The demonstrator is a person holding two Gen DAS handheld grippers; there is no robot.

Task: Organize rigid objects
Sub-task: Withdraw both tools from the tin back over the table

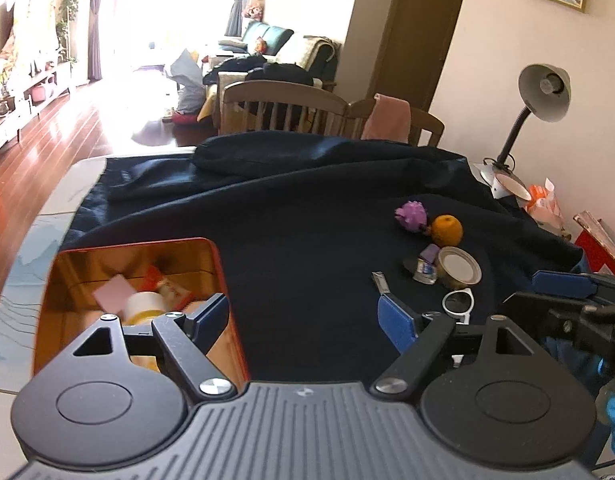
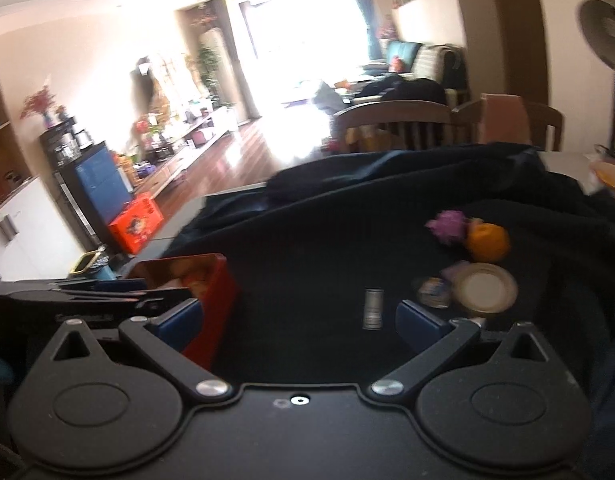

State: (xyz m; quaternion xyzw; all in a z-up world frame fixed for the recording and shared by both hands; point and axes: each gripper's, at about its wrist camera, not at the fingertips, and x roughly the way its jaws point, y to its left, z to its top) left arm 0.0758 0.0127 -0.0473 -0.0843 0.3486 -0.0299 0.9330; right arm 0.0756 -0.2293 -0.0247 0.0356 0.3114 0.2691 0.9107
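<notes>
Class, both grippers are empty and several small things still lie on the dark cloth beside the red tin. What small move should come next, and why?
Probably the right gripper should ease forward and down over the nail clipper. Its jaws stand wide with nothing between them, and the clipper lies loose on the cloth just ahead, the nearest item outside the tin.

Bare dark cloth (image 1: 307, 240) beside tin (image 1: 223, 280)

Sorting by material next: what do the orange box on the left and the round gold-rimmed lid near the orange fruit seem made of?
Orange box: likely tin-plate metal; its glossy inner walls mirror the contents. Round gold-rimmed lid: probably metal too, with a shiny gold rim and a matte white centre, though coated plastic can't be ruled out.
</notes>
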